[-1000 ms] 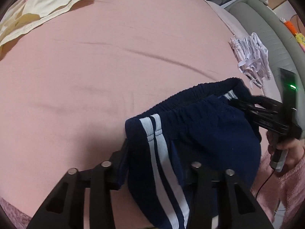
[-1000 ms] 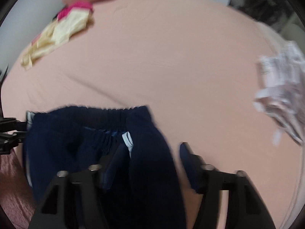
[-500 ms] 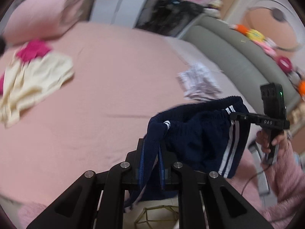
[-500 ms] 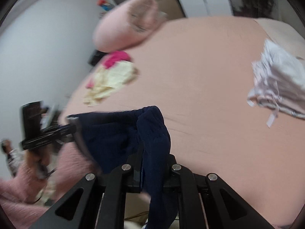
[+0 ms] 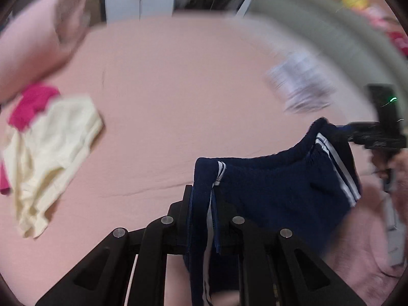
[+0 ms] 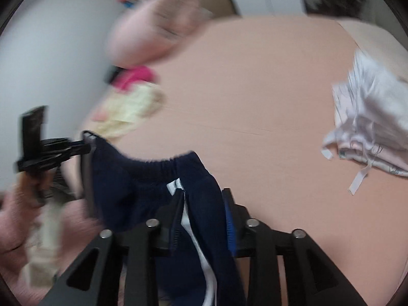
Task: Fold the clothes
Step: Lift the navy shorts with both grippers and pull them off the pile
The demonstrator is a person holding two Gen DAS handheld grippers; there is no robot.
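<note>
Navy shorts with white side stripes [image 5: 278, 186] hang in the air above the pink bed, stretched by the waistband between both grippers. My left gripper [image 5: 202, 204] is shut on one waistband corner. My right gripper [image 6: 201, 204] is shut on the other corner of the shorts [image 6: 142, 178]. Each gripper also shows in the other's view: the right one [image 5: 357, 134] at the far right, the left one [image 6: 76, 148] at the left.
The pink bed sheet [image 5: 178, 89] spreads ahead. A cream and magenta garment pile [image 5: 46, 148] lies at the left. A white crumpled garment [image 6: 369, 122] lies at the right. A pink pillow [image 5: 38, 40] sits at the head, a grey-green sofa [image 5: 331, 25] beyond.
Both grippers closed on the shorts' waistband and lifted them off the bed. The shorts now hang spread between the grippers, and the views tilted up toward the room.
</note>
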